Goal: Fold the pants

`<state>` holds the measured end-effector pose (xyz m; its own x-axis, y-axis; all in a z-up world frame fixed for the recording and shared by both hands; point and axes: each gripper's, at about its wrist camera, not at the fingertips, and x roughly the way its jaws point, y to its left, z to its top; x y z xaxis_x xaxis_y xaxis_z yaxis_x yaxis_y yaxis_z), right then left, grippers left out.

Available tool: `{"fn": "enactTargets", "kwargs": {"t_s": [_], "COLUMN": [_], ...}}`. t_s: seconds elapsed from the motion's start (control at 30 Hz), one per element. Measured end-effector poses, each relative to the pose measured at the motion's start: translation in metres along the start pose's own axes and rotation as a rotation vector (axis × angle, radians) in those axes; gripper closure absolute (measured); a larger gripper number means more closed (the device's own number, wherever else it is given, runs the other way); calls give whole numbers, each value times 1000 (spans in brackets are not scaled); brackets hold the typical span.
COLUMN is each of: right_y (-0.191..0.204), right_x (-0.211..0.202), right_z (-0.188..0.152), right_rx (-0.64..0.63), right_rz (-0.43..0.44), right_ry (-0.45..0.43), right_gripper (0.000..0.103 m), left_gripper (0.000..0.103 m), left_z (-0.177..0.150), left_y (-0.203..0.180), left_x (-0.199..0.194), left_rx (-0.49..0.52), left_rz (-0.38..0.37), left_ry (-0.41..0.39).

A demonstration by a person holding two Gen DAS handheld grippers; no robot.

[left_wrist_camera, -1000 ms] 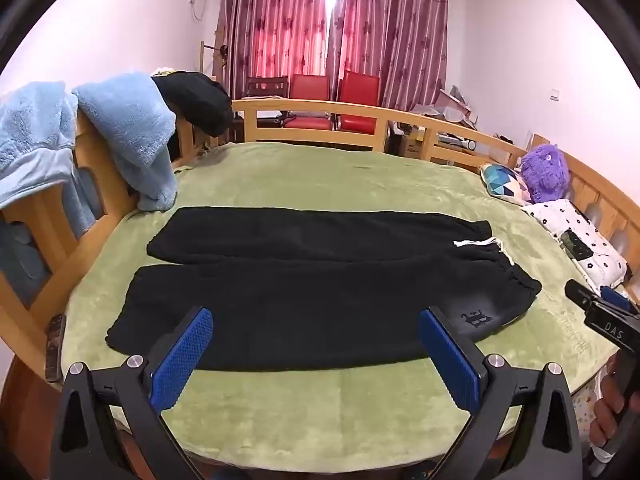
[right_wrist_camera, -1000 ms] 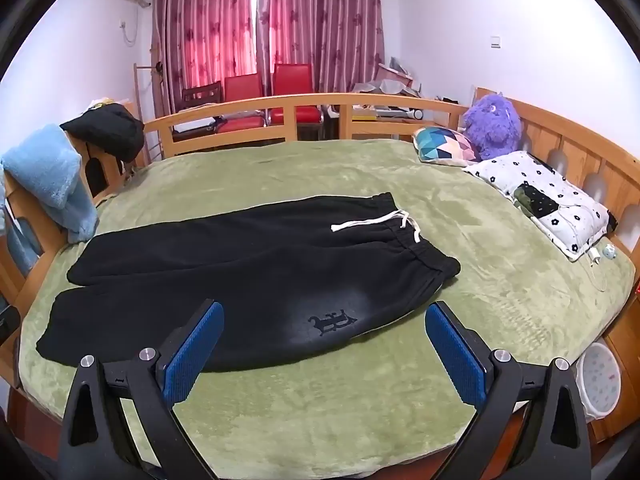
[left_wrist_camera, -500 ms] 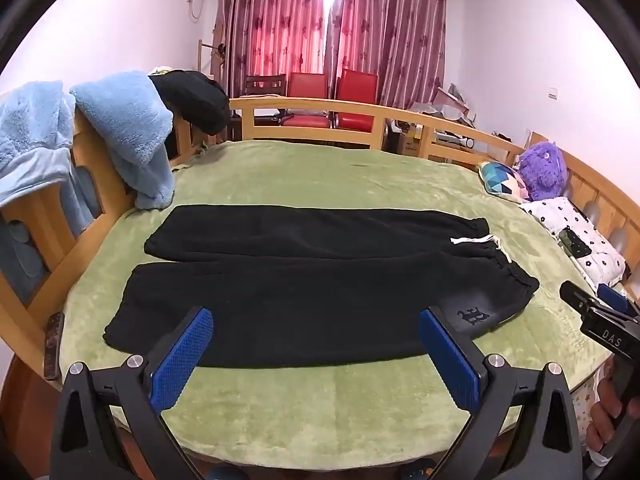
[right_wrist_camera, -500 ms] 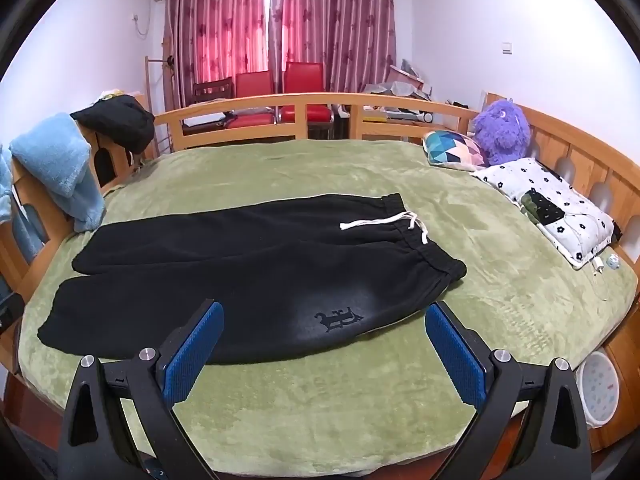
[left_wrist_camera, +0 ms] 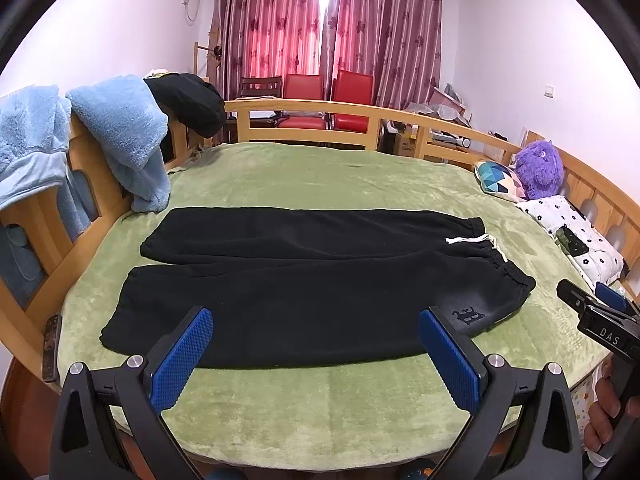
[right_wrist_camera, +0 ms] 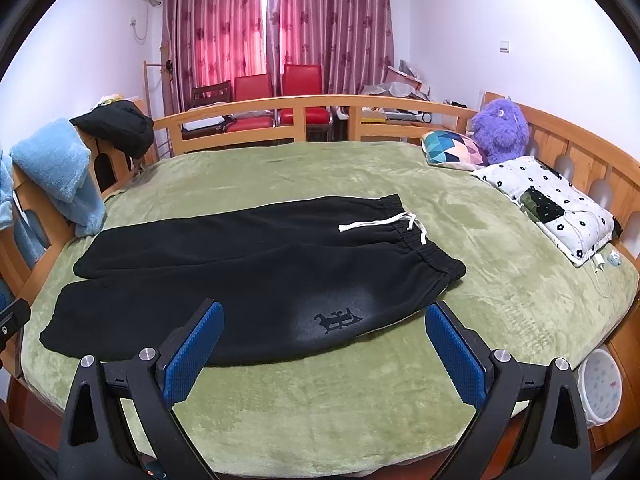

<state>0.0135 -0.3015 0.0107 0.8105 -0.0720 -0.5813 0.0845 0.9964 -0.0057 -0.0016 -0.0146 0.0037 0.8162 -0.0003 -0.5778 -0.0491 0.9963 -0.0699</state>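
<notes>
Black pants (left_wrist_camera: 312, 280) lie flat and spread on the green blanket, legs to the left, waistband with white drawstring (left_wrist_camera: 476, 240) to the right. They also show in the right wrist view (right_wrist_camera: 248, 272), with a dark logo (right_wrist_camera: 338, 319) near the front hip. My left gripper (left_wrist_camera: 316, 356) is open and empty, held above the near edge of the bed in front of the near leg. My right gripper (right_wrist_camera: 320, 356) is open and empty, in front of the hip area. The right gripper also shows at the right edge of the left wrist view (left_wrist_camera: 600, 320).
The green blanket (left_wrist_camera: 320, 176) covers a wooden-railed bed (left_wrist_camera: 360, 118). Blue towels (left_wrist_camera: 120, 132) and a dark garment (left_wrist_camera: 188, 100) hang on the left rail. A patterned cushion (right_wrist_camera: 452, 148), purple plush toy (right_wrist_camera: 500, 128) and floral pillow (right_wrist_camera: 548, 204) lie at the right.
Both grippers have drawn back and risen slightly, so the pants look a little farther away. The pants have not moved and both jaws stay open.
</notes>
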Motion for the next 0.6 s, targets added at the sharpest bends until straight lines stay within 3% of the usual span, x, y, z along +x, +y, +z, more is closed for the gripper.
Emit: {"fn": "enactTargets", "kwargs": {"t_s": [0.6], "right_y": [-3], "right_x": [-1], "right_z": [1], "right_rx": [-1], "right_rz": [0], "right_ry": [0], "right_gripper": [3], "left_gripper": [0], "left_z": [-1], "left_y": [3], "left_x": [-1], "left_rx": [-13], "left_rz": [-16], "left_ry": [2]}}
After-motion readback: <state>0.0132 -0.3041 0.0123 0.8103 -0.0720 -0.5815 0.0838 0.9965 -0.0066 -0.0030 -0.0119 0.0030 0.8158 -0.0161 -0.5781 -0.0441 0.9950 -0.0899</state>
